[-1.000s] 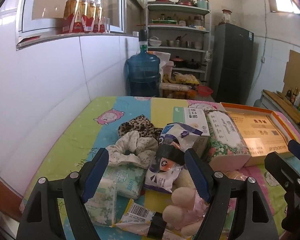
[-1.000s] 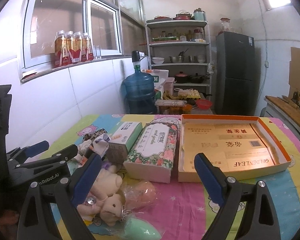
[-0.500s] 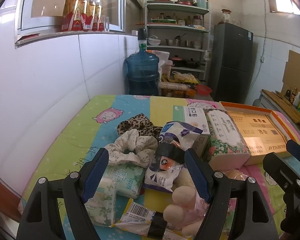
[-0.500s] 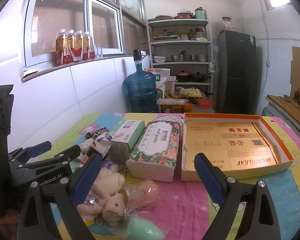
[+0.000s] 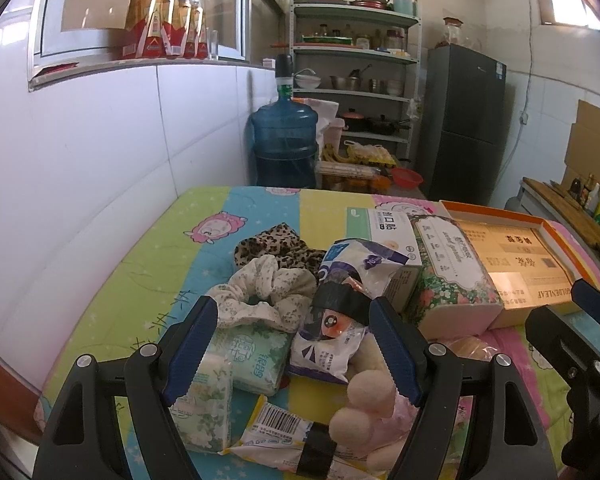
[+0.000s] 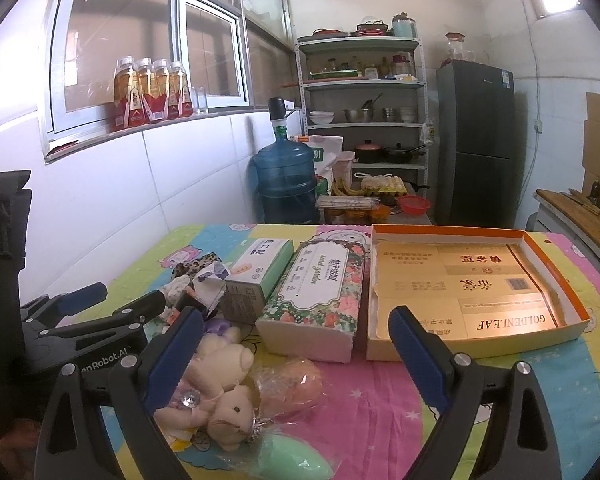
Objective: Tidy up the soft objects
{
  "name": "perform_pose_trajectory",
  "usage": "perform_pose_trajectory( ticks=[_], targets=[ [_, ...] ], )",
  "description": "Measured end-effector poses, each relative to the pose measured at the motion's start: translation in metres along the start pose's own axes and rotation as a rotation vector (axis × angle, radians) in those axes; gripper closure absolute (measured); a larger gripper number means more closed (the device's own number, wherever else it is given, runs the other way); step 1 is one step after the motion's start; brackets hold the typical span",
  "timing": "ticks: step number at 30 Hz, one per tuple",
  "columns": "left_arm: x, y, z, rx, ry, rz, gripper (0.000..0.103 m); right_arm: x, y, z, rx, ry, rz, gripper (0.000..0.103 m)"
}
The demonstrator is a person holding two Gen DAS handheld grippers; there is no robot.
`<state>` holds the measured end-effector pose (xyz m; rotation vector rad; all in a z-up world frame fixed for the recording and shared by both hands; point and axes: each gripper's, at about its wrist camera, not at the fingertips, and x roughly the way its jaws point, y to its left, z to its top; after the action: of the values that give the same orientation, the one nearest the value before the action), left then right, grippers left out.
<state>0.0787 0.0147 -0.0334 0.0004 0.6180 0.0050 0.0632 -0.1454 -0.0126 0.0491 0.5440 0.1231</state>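
My left gripper (image 5: 292, 348) hangs open over a heap of soft things: a white floral scrunchie (image 5: 264, 292), a leopard-print scrunchie (image 5: 272, 246), green tissue packs (image 5: 248, 356), a blue-and-white pouch (image 5: 340, 308) and cream plush toys (image 5: 364, 408). Nothing sits between its fingers. My right gripper (image 6: 296, 352) is also open and empty, low above the plush toys (image 6: 220, 384), a wrapped peach sponge (image 6: 296, 380) and a green sponge (image 6: 296, 460). An open orange-rimmed cardboard box (image 6: 540, 248) lies at the right, its floor bare. The left gripper (image 6: 96, 308) shows at the left of the right wrist view.
A floral tissue box (image 6: 320, 292) and a small white-green carton (image 6: 260, 272) stand between the heap and the cardboard box. The table wears a colourful cartoon cloth (image 5: 160, 248). A tiled wall runs along the left; a water jug (image 5: 284, 144), shelves and a fridge stand behind.
Both views have shifted slightly, the scene sitting a little lower and farther in frame. Neither gripper has taken hold of anything; the objects lie as before.
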Motion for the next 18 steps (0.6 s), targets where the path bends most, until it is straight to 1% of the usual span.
perform_pose_trajectory(
  ticks=[13, 18],
  targets=[
    [0.003, 0.008, -0.006, -0.011, 0.009, -0.003, 0.023, 0.006, 0.006, -0.003, -0.004, 0.02, 0.018, 0.009],
    [0.002, 0.027, -0.011, -0.041, 0.008, -0.006, 0.023, 0.009, 0.01, -0.006, -0.011, 0.036, 0.039, 0.009]
  ],
)
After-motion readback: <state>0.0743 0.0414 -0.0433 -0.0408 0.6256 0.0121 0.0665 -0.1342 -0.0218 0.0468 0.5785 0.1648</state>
